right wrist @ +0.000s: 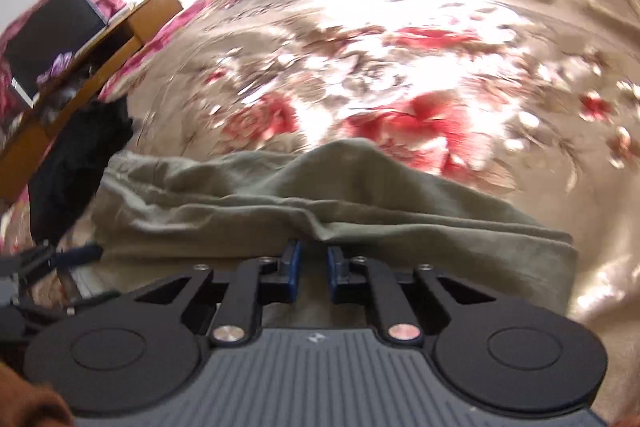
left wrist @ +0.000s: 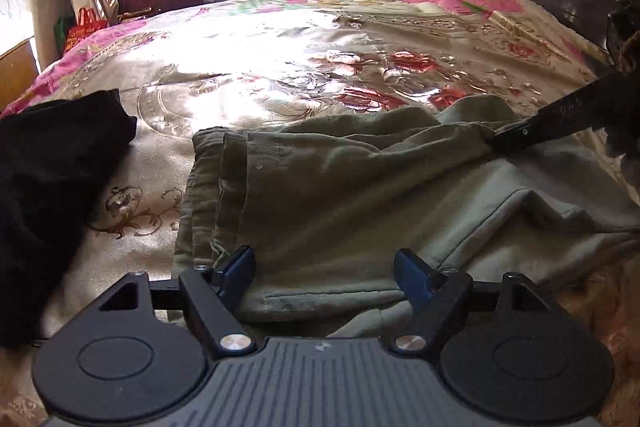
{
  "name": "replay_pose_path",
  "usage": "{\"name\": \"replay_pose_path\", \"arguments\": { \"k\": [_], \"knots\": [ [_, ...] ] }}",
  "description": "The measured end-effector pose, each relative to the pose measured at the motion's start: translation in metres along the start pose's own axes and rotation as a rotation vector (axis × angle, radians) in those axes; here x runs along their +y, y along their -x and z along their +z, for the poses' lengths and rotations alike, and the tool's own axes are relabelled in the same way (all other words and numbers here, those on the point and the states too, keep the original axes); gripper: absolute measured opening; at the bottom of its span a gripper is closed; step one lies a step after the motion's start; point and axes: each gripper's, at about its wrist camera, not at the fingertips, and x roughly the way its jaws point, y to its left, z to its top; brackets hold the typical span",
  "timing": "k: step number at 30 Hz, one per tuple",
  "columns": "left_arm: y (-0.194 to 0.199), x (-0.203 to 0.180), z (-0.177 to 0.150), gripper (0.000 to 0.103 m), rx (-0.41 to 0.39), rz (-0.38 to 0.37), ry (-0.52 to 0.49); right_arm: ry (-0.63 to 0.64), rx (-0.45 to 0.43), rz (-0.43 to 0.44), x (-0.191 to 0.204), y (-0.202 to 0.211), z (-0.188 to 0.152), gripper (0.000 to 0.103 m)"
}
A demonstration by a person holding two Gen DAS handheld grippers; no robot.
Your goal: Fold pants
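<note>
Olive-green pants point(left wrist: 332, 187) lie rumpled near the bed's point(left wrist: 240, 67) front edge, over a shiny floral bedspread — their right part cut off by the frame. The left hand-held gripper point(left wrist: 324, 275) stands wide over the near hem, clamping nothing. The right hand-held gripper point(right wrist: 312, 263) is nearly closed; whether it pinches the fold at its tips is hard to tell — that view is blurred. A black garment point(left wrist: 52, 179) sits toward the left edge.

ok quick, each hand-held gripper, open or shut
left hand-held gripper: open, over the olive pants, gripping nothing
right hand-held gripper: nearly shut, pinching a pants fold
</note>
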Motion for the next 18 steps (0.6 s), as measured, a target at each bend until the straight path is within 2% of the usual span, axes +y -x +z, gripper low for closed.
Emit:
{"name": "replay_pose_path", "arguments": {
  "k": [1,3,7,9,10,12,14,16,18],
  "knots": [
    [0.006,-0.006,0.003,0.091,0.010,0.022,-0.038,-0.009,-0.035,-0.023,-0.006,0.012,-0.002,0.021],
    [0.015,-0.015,0.008,0.091,0.007,0.068,-0.085,-0.039,-0.079,-0.024,-0.018,0.032,-0.007,0.024],
    [0.035,-0.032,0.038,0.091,-0.088,0.005,-0.107,-0.021,-0.115,-0.031,-0.030,0.042,-0.010,0.026],
    [0.032,-0.047,0.049,0.093,-0.122,-0.017,-0.142,-0.020,-0.067,-0.101,-0.036,0.025,-0.006,0.027],
    [0.024,-0.055,0.051,0.093,-0.108,-0.032,-0.157,-0.030,-0.044,-0.142,-0.040,0.013,-0.003,0.022],
    [0.005,-0.066,0.049,0.093,-0.030,-0.032,-0.194,-0.073,-0.054,-0.134,-0.047,0.012,0.001,0.019],
    [-0.009,-0.074,0.035,0.093,0.055,0.005,-0.272,-0.119,-0.104,-0.111,-0.051,0.033,-0.003,0.028],
    [-0.004,-0.072,0.023,0.093,0.050,0.017,-0.293,-0.147,-0.135,-0.097,-0.057,0.058,-0.015,0.032],
    [0.004,-0.068,0.025,0.093,0.064,0.007,-0.284,-0.198,-0.132,-0.076,-0.064,0.078,-0.033,0.038]
  ]
}}
